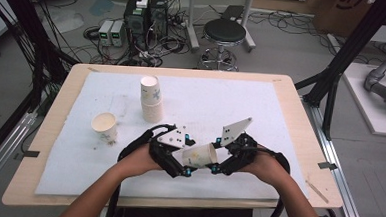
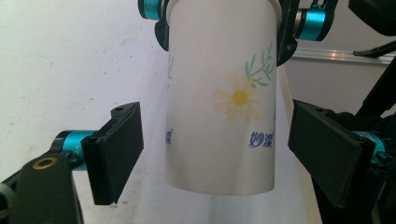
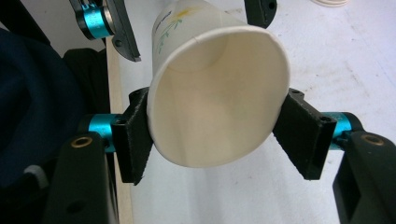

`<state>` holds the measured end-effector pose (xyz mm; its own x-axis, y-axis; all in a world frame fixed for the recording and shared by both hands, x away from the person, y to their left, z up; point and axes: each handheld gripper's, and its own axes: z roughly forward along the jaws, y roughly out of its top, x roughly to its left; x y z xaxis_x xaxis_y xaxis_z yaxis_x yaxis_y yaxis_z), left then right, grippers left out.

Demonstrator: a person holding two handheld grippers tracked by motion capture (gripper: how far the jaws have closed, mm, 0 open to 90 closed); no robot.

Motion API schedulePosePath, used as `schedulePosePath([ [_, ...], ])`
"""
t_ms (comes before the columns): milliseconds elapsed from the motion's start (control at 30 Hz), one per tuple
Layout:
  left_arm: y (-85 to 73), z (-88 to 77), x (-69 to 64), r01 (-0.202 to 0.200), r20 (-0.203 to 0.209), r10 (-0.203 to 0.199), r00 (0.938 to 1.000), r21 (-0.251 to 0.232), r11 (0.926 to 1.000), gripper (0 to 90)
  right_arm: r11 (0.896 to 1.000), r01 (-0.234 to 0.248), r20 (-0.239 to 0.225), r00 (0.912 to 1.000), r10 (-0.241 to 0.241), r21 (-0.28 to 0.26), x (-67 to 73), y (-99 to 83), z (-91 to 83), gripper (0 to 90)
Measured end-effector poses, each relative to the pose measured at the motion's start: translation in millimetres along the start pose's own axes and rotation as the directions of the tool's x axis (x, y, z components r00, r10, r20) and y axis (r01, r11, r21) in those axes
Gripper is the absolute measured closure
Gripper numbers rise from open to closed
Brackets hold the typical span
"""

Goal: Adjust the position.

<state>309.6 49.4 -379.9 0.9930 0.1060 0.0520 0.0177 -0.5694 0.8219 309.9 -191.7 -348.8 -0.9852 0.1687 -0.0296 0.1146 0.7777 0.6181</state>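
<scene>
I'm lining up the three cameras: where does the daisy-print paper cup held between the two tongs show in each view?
High view: the daisy-print paper cup lies sideways at lower centre, between both tongs.
Left gripper view: centre, base toward the camera.
Right gripper view: centre, open mouth toward the camera, clamped at the rim.
Shared landmark: the white mat.

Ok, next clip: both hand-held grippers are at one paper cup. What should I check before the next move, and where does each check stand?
1. Right hand-held gripper grips the cup near its rim: ok, the jaws press both sides and the mouth is squeezed oval.
2. Left hand-held gripper closed on the cup: not ok, its jaws stand apart from the wall on both sides.
3. Cup lifted off the mat: ok, it lies sideways between the grippers.
4. Cup empty: ok, right gripper view shows a bare inside.
5. Stack and single cup out of the way: ok, both upright farther back.
</scene>
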Motion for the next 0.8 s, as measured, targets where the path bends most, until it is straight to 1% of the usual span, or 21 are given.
schedulePosePath([
  [100, -0.4, 2.4, -0.4, -0.008, 0.0, 0.008, 1.0, 0.015, 0.9999, 18.4, 1.0, 0.009, 0.006, 0.9999, -0.009, 0.024, 0.3, 2.7, 1.1, 33.5],
  [200, 0.1, 4.6, -0.8, -0.011, 0.002, 0.011, 0.9999, 0.038, 0.9992, 18.7, 0.999, 0.021, 0.011, 0.9997, -0.021, 0.05, 0.6, 5.4, 2.3, 33.5],
  [267, 1.3, 5.9, -0.8, -0.02, 0.002, 0.02, 0.9998, 0.058, 0.9981, 18.9, 0.997, 0.031, 0.012, 0.9994, -0.032, 0.067, 0.6, 7.8, 3.2, 33.5],
  [400, 3.9, 8.0, -0.5, -0.03, -0.002, 0.03, 0.9995, 0.074, 0.9968, 19.5, 0.994, 0.046, 0.015, 0.9987, -0.048, 0.101, 0.8, 13.0, 4.3, 33.5],
  [500, 4.0, 9.1, -0.3, -0.028, 0.002, 0.028, 0.9996, 0.088, 0.9957, 19.7, 0.99, 0.059, 0.017, 0.9979, -0.062, 0.127, 0.6, 16.4, 5.4, 33.5],
  [567, 3.7, 10.4, -0.3, -0.031, 0.001, 0.031, 0.9995, 0.104, 0.994, 19.9, 0.989, 0.072, 0.022, 0.9969, -0.075, 0.133, 0.1, 18.5, 5.9, 33.5],
  [633, 3.3, 11.9, -0.6, -0.027, 0.002, 0.027, 0.9996, 0.108, 0.9938, 20.2, 0.987, 0.068, 0.021, 0.9972, -0.072, 0.147, 0.8, 20.6, 6.3, 33.5],
  [667, 3.1, 12.4, -0.6, -0.026, 0.0, 0.026, 0.9997, 0.107, 0.994, 20.4, 0.985, 0.075, 0.026, 0.9965, -0.08, 0.153, 0.4, 21.3, 6.3, 33.5],
  [800, 2.8, 13.7, 0.3, -0.021, 0.013, 0.02, 0.9997, 0.13, 0.9913, 24.8, 0.981, 0.077, 0.023, 0.9963, -0.083, 0.178, 1.1, 23.5, 8.3, 33.5],
])
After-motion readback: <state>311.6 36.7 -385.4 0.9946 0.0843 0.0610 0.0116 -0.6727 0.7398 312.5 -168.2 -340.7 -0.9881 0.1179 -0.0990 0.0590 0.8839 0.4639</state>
